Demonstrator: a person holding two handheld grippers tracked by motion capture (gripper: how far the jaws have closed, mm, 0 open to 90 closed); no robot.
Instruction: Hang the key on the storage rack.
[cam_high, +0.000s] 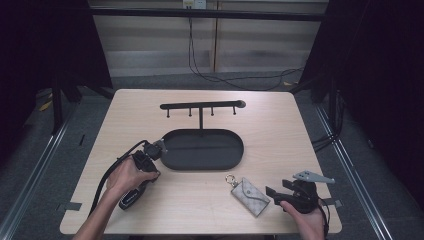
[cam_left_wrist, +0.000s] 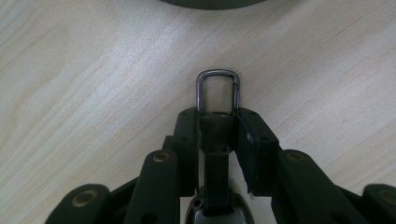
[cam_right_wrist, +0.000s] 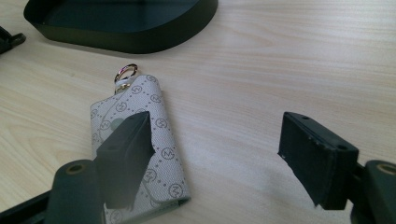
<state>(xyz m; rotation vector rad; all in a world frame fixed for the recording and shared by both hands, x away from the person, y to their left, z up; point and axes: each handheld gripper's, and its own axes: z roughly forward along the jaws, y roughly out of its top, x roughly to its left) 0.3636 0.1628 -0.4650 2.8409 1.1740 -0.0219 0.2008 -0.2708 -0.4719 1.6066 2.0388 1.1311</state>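
Note:
My left gripper (cam_high: 156, 148) lies low over the table just left of the black oval tray (cam_high: 200, 167). In the left gripper view its jaws (cam_left_wrist: 217, 114) are shut on a black key fob (cam_left_wrist: 215, 186), gripped at the short strap. The fob's metal clasp (cam_left_wrist: 218, 88) sticks out past the fingertips above the wood. A grey patterned key pouch (cam_high: 250, 196) with a gold ring lies flat near the front edge. My right gripper (cam_high: 276, 189) stands open just right of it. In the right gripper view (cam_right_wrist: 215, 128) one jaw overlaps the pouch (cam_right_wrist: 140, 95) and the other is over bare wood.
A black T-shaped stand (cam_high: 201, 106) with several hooks rises from the tray's far side. The tray's rim (cam_right_wrist: 121, 32) lies beyond the pouch. Cables trail on the floor behind the table. The table's edges drop off on all sides.

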